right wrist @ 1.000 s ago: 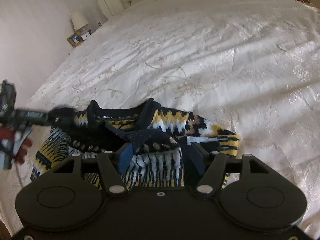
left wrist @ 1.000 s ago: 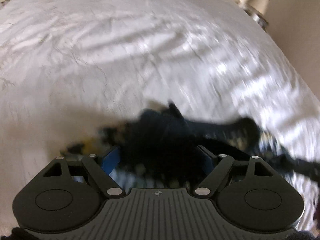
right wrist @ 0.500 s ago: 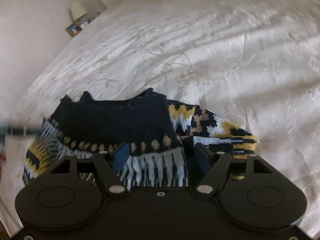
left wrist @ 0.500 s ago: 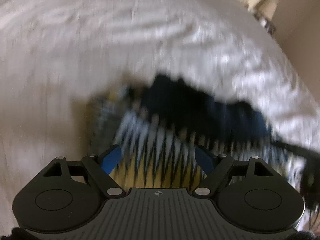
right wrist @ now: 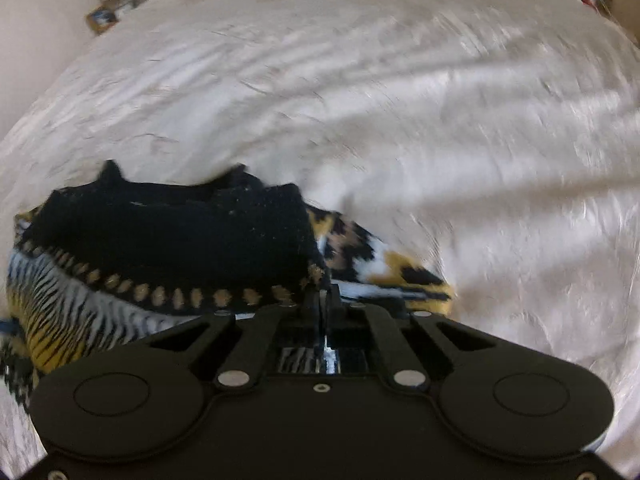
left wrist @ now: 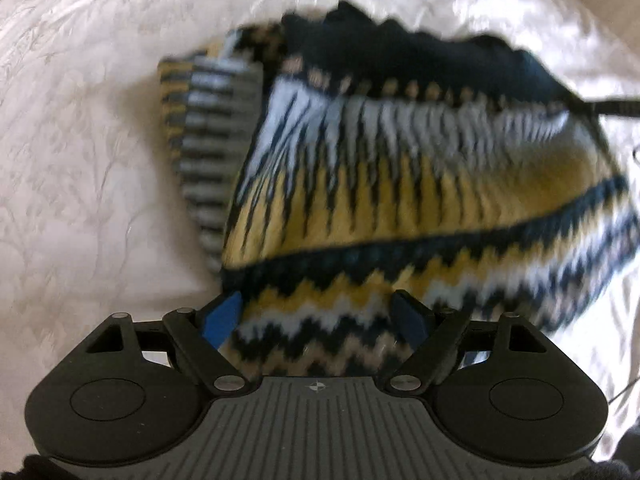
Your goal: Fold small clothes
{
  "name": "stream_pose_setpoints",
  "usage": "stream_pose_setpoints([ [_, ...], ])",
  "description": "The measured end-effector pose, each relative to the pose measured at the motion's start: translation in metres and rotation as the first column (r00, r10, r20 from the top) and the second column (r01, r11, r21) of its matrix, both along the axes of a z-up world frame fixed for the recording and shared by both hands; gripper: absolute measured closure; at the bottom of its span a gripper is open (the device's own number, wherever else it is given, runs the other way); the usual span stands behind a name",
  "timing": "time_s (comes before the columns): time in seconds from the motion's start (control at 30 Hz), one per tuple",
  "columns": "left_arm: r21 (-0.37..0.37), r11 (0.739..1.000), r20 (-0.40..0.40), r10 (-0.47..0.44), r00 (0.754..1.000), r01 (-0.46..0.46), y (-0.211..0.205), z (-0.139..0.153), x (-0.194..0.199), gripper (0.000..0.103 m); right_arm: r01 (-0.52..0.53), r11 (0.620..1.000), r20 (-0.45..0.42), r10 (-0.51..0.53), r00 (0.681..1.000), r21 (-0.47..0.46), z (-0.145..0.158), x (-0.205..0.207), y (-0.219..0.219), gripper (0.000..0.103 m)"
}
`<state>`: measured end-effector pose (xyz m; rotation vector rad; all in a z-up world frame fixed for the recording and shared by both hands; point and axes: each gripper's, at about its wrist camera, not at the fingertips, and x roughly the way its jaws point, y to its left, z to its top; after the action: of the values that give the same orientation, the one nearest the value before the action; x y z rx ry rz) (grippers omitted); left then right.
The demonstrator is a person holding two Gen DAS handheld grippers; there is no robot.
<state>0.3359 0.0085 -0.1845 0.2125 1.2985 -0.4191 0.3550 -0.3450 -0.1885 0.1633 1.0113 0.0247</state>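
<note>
Sweater (left wrist: 400, 184) flat on bed (left wrist: 80, 200), folded part on top; picture frame (right wrist: 105, 20) beyond, beside bed's far left corner.

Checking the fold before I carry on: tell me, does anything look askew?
Yes. The patterned sweater lies bunched on the bedspread, its striped sleeve sticking out one side, edges uneven. No damage visible.

soft daylight falls in streaks across the white bedspread (right wrist: 400, 100), leaving long shadow bands. motion blur smears the patterned sweater (left wrist: 400, 184) in both views. fisheye curvature bends the edges; corners go dark.
</note>
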Motion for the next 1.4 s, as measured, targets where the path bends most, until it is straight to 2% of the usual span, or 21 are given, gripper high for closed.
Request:
stream_pose_setpoints([
  [0.03,0.006,1.000,-0.029,0.029,0.999,-0.029,0.006,-0.003,0.001,0.015,-0.004,1.000,0.001,0.004,1.000,-0.009,-0.001,0.000,0.001,0.094],
  [0.07,-0.015,0.997,-0.037,0.069,0.997,-0.069,0.013,-0.001,0.001,0.015,-0.006,1.000,0.003,0.006,1.000,-0.007,-0.002,-0.001,0.003,0.085],
  [0.1,-0.026,0.995,-0.035,0.100,0.994,-0.101,0.017,0.004,0.001,0.016,0.003,1.000,0.013,-0.003,1.000,0.005,0.001,-0.002,0.003,0.082],
  [0.17,-0.026,0.993,0.015,0.113,0.994,-0.112,0.018,0.023,-0.003,0.016,0.044,0.999,0.068,-0.045,0.997,0.019,0.014,-0.013,0.004,0.057],
  [0.23,-0.061,0.993,0.075,0.101,0.992,-0.096,0.014,0.045,-0.008,0.016,0.051,0.998,0.123,-0.054,0.991,0.027,0.029,-0.027,0.009,0.052],
  [0.3,-0.104,0.991,0.128,0.094,0.987,-0.081,0.004,0.064,-0.009,0.016,0.020,0.999,0.141,-0.025,0.990,0.036,0.038,-0.039,0.020,0.051],
  [0.37,-0.128,0.990,0.161,0.074,0.984,-0.053,-0.015,0.068,-0.007,0.016,-0.018,0.999,0.143,0.013,0.990,0.034,0.043,-0.048,0.036,0.044],
  [0.53,-0.125,0.992,0.180,-0.006,0.984,0.029,-0.067,0.046,0.007,0.016,-0.089,0.996,0.092,0.091,0.992,-0.031,0.032,-0.063,0.073,0.042],
  [0.57,-0.104,0.993,0.188,-0.038,0.981,0.058,-0.075,0.040,0.006,0.016,-0.092,0.995,0.078,0.095,0.992,-0.043,0.028,-0.066,0.077,0.040],
  [0.63,-0.010,0.994,0.207,-0.108,0.972,0.112,-0.085,0.026,0.003,0.016,-0.095,0.992,0.042,0.098,0.994,-0.083,0.019,-0.073,0.080,0.037],
  [0.67,0.041,0.990,0.201,-0.139,0.970,0.133,-0.088,0.017,0.004,0.013,-0.096,0.987,0.012,0.099,0.995,-0.131,0.012,-0.075,0.079,0.037],
  [0.7,0.077,0.986,0.188,-0.157,0.970,0.145,-0.090,0.007,0.007,0.005,-0.090,0.981,-0.008,0.089,0.996,-0.170,0.005,-0.076,0.076,0.037],
  [0.73,0.087,0.986,0.178,-0.155,0.972,0.142,-0.087,0.000,0.009,0.000,-0.078,0.979,-0.021,0.076,0.997,-0.189,-0.002,-0.078,0.071,0.037],
  [0.8,0.066,0.991,0.157,-0.129,0.979,0.120,-0.081,-0.004,0.014,0.000,-0.055,0.979,-0.029,0.050,0.998,-0.198,-0.007,-0.081,0.061,0.037],
  [0.9,0.072,0.990,0.147,-0.127,0.981,0.118,-0.085,0.003,0.014,0.001,-0.036,0.980,-0.020,0.033,0.999,-0.196,0.000,-0.086,0.055,0.035],
  [1.03,-0.036,0.999,0.108,-0.014,0.994,0.018,-0.079,0.022,0.008,0.001,0.036,0.994,0.022,-0.034,0.999,-0.106,0.018,-0.100,0.043,0.033],
  [1.1,-0.061,0.998,0.107,-0.002,0.994,0.009,-0.074,0.025,-0.008,0.001,0.051,0.996,0.035,-0.048,0.998,-0.079,0.024,-0.109,0.040,0.033],
  [1.2,-0.007,0.999,0.077,-0.035,0.996,0.036,-0.069,0.012,-0.033,0.001,0.028,0.997,0.003,-0.028,1.000,-0.070,0.016,-0.118,0.043,0.031],
  [1.3,0.017,1.000,0.023,-0.002,1.000,0.002,-0.050,-0.010,-0.051,0.001,0.010,0.994,-0.092,-0.021,0.996,-0.112,-0.006,-0.126,0.046,0.029],
  [1.4,0.039,0.999,0.035,-0.022,0.999,0.020,-0.043,-0.009,-0.062,0.001,0.083,0.995,-0.115,-0.089,0.989,-0.055,-0.017,-0.138,0.032,0.029],
])
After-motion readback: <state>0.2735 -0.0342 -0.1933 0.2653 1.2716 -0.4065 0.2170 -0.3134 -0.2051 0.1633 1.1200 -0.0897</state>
